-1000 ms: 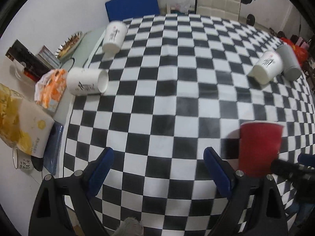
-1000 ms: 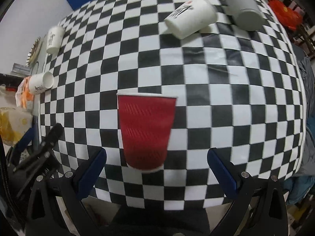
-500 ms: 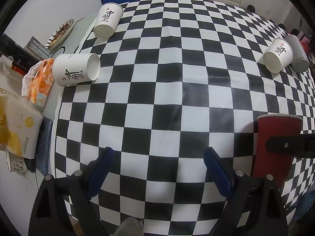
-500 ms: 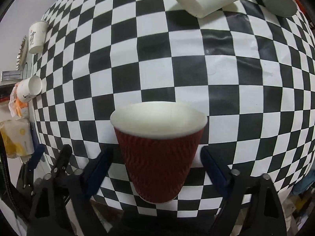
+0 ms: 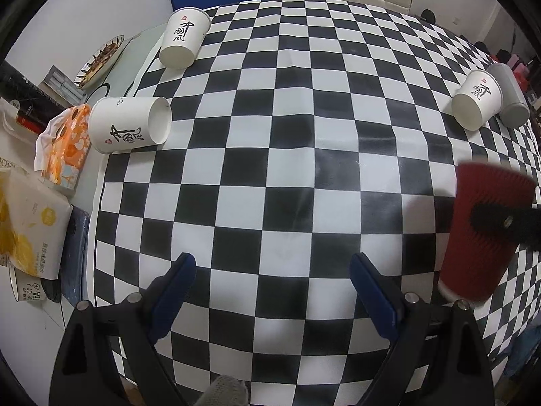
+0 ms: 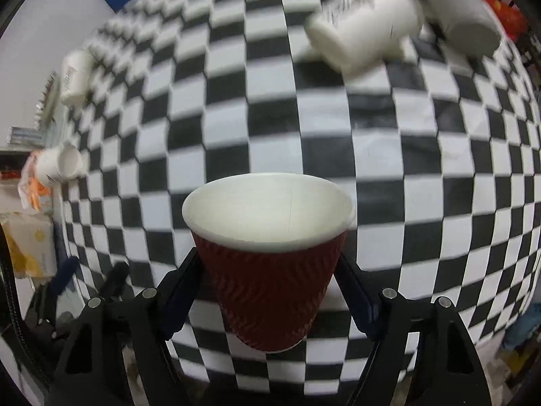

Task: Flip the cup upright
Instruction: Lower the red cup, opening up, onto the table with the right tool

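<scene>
A red ribbed paper cup (image 6: 270,270) stands mouth-up between the fingers of my right gripper (image 6: 270,291), which is shut on its sides and holds it over the checkered tablecloth (image 6: 338,135). The same cup (image 5: 483,233) shows at the right of the left wrist view, slightly tilted, with a black finger (image 5: 500,220) across it. My left gripper (image 5: 274,284) is open and empty above the near part of the cloth. A white printed cup (image 5: 130,125) lies on its side at the left edge of the cloth.
Another white cup (image 5: 184,42) lies at the far left. A white cup (image 5: 476,103) and a grey cup (image 5: 510,96) lie side by side at the far right. A tissue pack (image 5: 64,149), a yellow bag (image 5: 27,223) and a plate (image 5: 99,61) sit left of the cloth.
My right gripper closed in on the red cup and shut on it; the cup now looks lifted and nearer the camera. My left gripper moved forward over the cloth and stayed open.
</scene>
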Demonstrator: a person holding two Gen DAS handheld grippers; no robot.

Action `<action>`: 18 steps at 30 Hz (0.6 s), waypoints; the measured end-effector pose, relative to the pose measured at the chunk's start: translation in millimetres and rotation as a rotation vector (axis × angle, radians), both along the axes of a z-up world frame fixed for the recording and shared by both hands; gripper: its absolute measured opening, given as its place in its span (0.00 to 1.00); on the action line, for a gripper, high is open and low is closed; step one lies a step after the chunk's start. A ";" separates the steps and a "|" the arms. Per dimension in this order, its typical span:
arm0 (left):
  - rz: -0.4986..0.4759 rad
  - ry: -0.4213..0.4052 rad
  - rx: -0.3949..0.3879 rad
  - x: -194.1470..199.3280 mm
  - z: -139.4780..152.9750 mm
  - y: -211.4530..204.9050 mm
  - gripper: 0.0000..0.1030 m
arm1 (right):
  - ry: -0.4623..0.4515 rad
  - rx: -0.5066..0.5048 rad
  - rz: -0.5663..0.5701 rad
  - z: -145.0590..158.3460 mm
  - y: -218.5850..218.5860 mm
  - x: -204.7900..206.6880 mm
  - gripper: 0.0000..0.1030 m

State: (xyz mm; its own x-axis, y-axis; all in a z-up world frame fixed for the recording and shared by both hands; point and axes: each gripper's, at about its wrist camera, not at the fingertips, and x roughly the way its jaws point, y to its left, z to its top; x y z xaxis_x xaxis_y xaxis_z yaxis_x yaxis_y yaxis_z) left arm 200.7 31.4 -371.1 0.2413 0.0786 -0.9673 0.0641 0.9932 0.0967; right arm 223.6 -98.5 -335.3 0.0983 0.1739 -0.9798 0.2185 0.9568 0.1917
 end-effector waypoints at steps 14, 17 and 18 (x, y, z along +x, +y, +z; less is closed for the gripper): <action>0.042 0.007 0.007 5.2 -14.2 16.1 0.90 | -0.543 -0.250 0.035 16.2 27.5 -22.4 0.76; 0.044 0.008 0.009 0.9 -15.2 18.4 0.90 | -0.580 -0.268 0.056 18.9 31.3 -37.7 0.76; 0.044 0.009 0.011 -0.5 -15.7 18.2 0.90 | -0.585 -0.273 0.066 18.4 32.2 -42.9 0.76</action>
State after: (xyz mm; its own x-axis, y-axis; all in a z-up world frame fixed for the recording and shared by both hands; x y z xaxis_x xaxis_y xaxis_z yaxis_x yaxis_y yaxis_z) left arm 200.2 49.7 -386.7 0.2284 0.0990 -0.9685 0.0217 0.9940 0.1068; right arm 180.7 -66.3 -316.9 0.6273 -0.0503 -0.7771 0.0912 0.9958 0.0092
